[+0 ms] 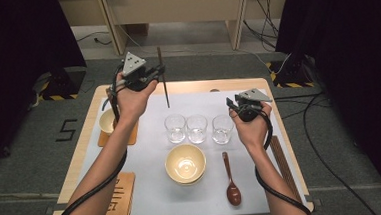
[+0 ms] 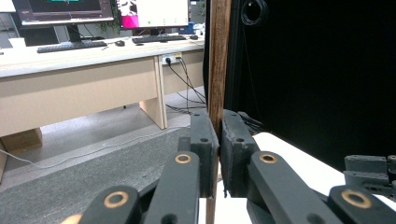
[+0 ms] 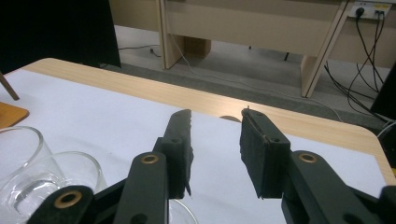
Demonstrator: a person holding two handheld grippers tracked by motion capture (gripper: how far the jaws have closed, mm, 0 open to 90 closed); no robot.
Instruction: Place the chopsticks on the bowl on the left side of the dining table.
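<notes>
My left gripper (image 1: pixel 160 69) pinches a wooden chopstick (image 1: pixel 163 79) upright, behind the three glasses (image 1: pixel 197 128). My right gripper (image 3: pixel 215 140) gapes, empty. A knock could make the chopstick slip onto them.

high view overlooks the table (image 1: pixel 148 190); claw cameras sit close above it.

A lab or office test room: black curtains (image 1: pixel 19 43) flanked a small table (image 1: pixel 187 86) on grey carpet (image 1: pixel 26 162), hazard tape (image 1: pixel 62 97) marked the floor, and monitors (image 2: pixel 63 10) and keyboards (image 2: pixel 70 45) sat on a long desk (image 2: pixel 84 88).
</notes>
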